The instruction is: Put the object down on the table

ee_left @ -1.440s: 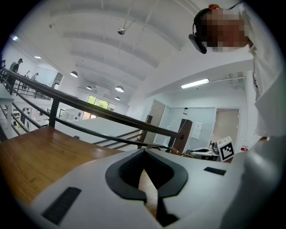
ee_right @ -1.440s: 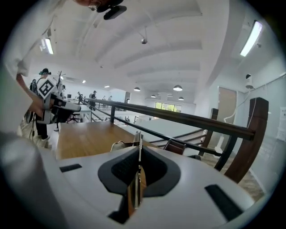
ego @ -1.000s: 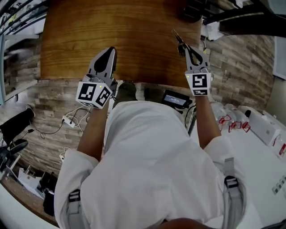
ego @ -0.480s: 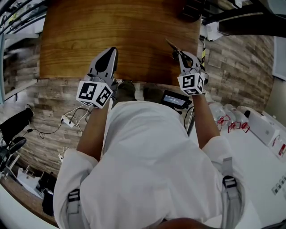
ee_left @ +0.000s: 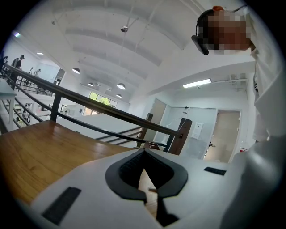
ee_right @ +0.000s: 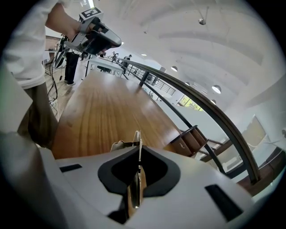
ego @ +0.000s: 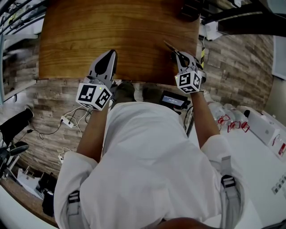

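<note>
My right gripper (ego: 177,54) is shut on a thin flat metal object (ego: 169,46) that pokes out past its tips toward the upper left, over the near right part of the wooden table (ego: 116,31). In the right gripper view the object (ee_right: 136,142) stands edge-on between the jaws of the right gripper (ee_right: 138,154), above the tabletop (ee_right: 103,112). The left gripper (ego: 110,53) hovers over the table's near edge, shut and empty. Its closed tips (ee_left: 144,153) point along the table (ee_left: 40,147).
A black device with a screen (ego: 175,100) lies on the floor below the table edge. A power strip with cables (ego: 69,120) is at the left, white boxes (ego: 263,125) at the right. A dark item (ego: 193,9) sits at the table's far right corner. A black railing (ee_right: 201,107) runs beyond the table.
The right gripper has shifted left and a little nearer the table's front edge, turning as it went, with the metal object still held. The left gripper has stayed put.
</note>
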Motion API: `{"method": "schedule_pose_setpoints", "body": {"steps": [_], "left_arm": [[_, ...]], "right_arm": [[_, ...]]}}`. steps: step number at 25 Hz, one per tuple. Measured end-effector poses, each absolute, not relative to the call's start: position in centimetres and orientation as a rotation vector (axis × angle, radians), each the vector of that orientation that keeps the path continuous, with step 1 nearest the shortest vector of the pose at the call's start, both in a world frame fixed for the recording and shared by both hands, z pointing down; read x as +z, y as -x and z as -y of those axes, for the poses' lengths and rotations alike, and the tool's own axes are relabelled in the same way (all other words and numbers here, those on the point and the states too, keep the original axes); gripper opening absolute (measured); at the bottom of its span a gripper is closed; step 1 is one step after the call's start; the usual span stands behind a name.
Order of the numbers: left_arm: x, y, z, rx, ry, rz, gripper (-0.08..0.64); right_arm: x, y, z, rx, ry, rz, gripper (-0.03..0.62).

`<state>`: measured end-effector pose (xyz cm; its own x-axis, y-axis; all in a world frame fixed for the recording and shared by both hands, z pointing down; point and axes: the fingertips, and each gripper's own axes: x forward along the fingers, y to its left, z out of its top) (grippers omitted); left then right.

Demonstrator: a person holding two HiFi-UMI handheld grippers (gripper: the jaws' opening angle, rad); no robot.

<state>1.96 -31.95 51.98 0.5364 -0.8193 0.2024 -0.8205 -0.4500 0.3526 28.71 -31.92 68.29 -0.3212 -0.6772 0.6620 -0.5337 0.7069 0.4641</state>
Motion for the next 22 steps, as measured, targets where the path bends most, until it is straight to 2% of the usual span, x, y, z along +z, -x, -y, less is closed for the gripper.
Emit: {"method": "schedule_pose_setpoints", "body": {"steps": [22], "left_arm": [[52.6, -2.4, 31.2, 0.038, -2.358, 1.325, 0.014]], "right_arm": [[70.9, -30.1, 33.6, -0.117, -0.978, 1.967, 0.026]]}}
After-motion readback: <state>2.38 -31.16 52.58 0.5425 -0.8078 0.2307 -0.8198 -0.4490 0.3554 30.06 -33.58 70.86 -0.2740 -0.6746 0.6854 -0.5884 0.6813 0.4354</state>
